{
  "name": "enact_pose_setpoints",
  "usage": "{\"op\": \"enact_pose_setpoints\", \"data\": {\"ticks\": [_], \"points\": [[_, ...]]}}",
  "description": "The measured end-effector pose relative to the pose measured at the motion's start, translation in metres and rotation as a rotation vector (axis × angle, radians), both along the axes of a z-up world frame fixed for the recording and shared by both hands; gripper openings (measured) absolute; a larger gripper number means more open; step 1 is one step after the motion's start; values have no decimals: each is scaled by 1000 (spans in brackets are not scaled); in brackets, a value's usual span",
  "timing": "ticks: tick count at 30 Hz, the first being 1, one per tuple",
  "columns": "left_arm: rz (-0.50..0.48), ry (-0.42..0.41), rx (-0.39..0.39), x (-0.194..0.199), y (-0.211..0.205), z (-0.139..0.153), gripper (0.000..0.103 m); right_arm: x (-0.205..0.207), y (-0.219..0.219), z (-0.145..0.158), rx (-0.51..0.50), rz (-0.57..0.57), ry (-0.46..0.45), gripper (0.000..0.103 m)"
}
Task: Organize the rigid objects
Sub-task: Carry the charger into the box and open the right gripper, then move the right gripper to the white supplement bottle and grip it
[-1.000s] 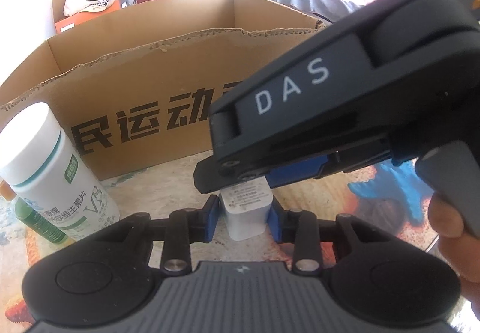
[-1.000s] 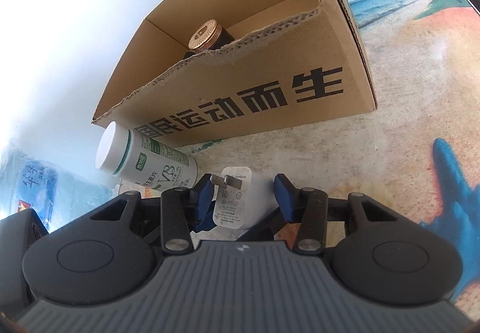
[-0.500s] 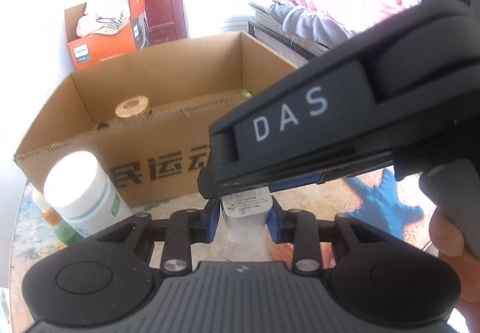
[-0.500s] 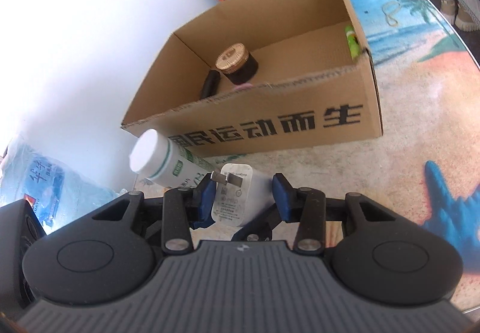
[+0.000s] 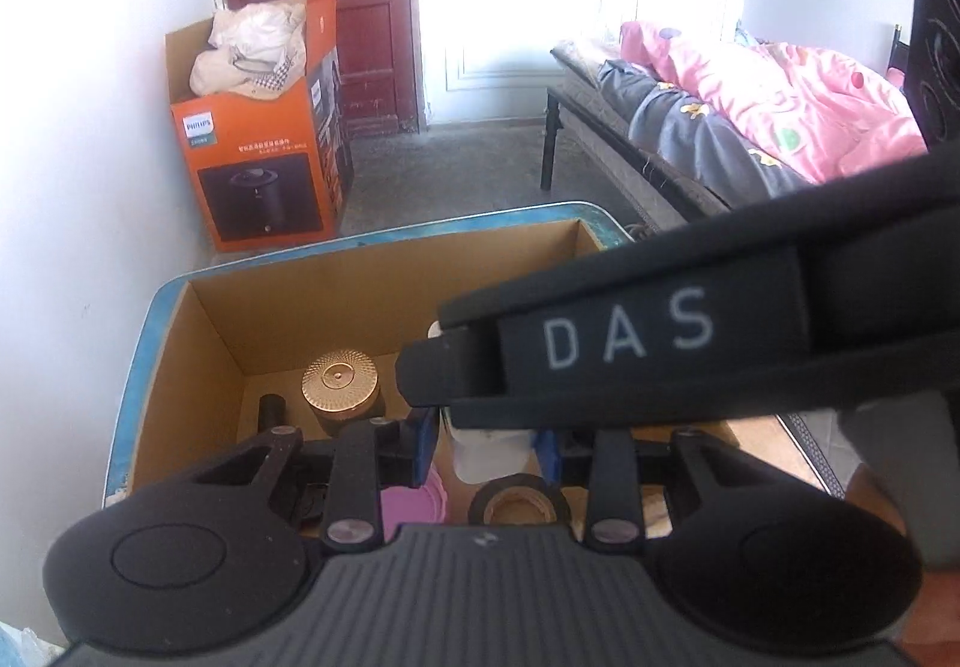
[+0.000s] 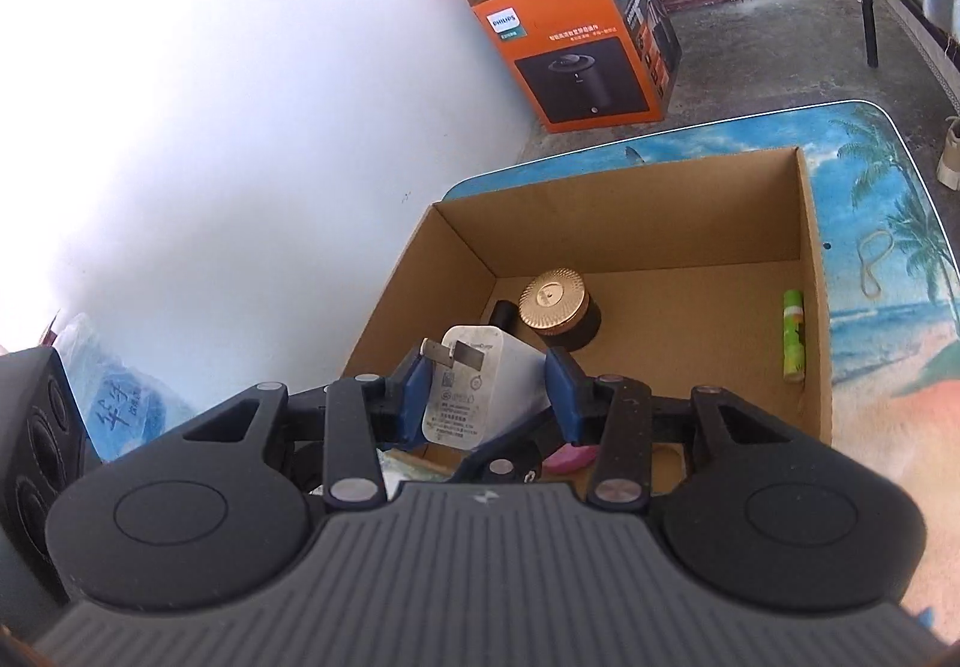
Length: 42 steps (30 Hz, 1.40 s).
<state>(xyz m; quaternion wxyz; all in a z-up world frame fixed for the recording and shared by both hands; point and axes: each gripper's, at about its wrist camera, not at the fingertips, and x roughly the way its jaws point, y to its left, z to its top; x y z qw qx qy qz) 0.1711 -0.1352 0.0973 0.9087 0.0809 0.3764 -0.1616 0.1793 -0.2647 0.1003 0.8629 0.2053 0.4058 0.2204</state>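
A table [image 6: 876,175] with a beach print is carrying an open cardboard box [image 6: 807,247] near its far edge, a rubber band [image 6: 875,263] lying beside it

box floor [image 6: 678,307]: middle bare
left corner: gold-lidded jar [image 6: 555,304] stands there
right wall: green tube [image 6: 793,334] lies alongside

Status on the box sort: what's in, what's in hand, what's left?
Done: gold-lidded jar, green tube, tape roll and a pink item already lie in the cardboard box. In hand: both the left gripper and right gripper clamp the white charger above the box. Left: release it inside.
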Motion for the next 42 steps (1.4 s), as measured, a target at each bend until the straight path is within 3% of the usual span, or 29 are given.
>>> {"op": "enact_pose_setpoints", "data": {"ticks": [11, 19, 26, 33, 38, 42], "points": [[110, 310, 0, 133, 3, -50, 34, 130, -6, -64, -8, 4, 240, 39], [171, 386, 45, 161, 12, -71, 34, 180, 13, -109, 2, 47, 331, 37], [166, 414, 39, 172, 11, -86, 38, 194, 16, -130, -23, 60, 362, 35], [172, 410, -26, 167, 18, -73, 57, 190, 10, -112, -9, 50, 330, 39], [115, 305, -28, 139, 13, -41, 74, 161, -2, -65, 20, 23, 224, 41], [53, 232, -66, 104, 16, -10, 77, 117, -22, -19, 57, -19, 101, 42]]}}
